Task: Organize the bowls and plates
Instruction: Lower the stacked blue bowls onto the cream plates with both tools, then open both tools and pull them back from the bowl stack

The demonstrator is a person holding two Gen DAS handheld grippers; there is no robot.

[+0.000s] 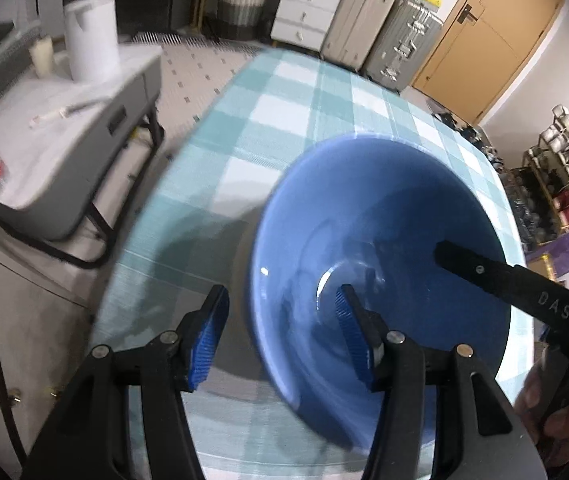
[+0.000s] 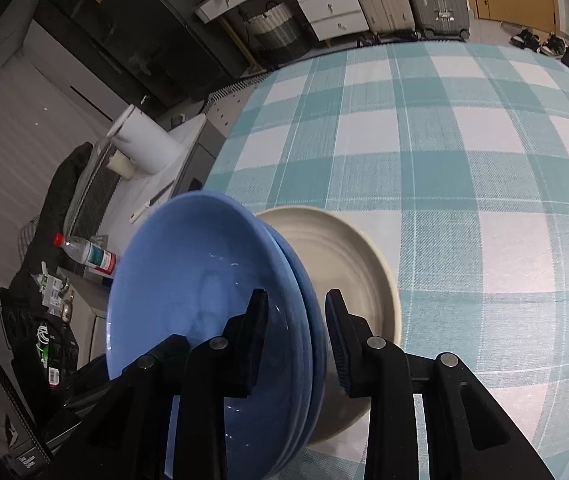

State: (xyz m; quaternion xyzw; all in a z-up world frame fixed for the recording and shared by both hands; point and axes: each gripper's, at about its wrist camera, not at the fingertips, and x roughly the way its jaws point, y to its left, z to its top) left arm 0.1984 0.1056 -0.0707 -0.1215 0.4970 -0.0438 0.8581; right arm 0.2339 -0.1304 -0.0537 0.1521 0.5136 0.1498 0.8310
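Both grippers straddle opposite rims of the blue bowls [image 2: 204, 300], stacked on a beige plate [image 2: 348, 264] at the tablecloth's [image 2: 464, 140] seven o'clock. Right gripper [image 2: 296, 344] clamps the stacked rims; left gripper [image 1: 280, 340] straddles its rim, contact indiscernible, presumably sharing the load.

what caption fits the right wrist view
Right gripper straddling the rims of stacked blue bowls beside a beige plate.

The counter [image 2: 464, 140] has a blue-green checked cloth. Far off stand white drawers [image 1: 304, 12], grey suitcases [image 1: 400, 44] and a brown door [image 1: 496, 36]. The floor [image 1: 196, 76] is tiled.
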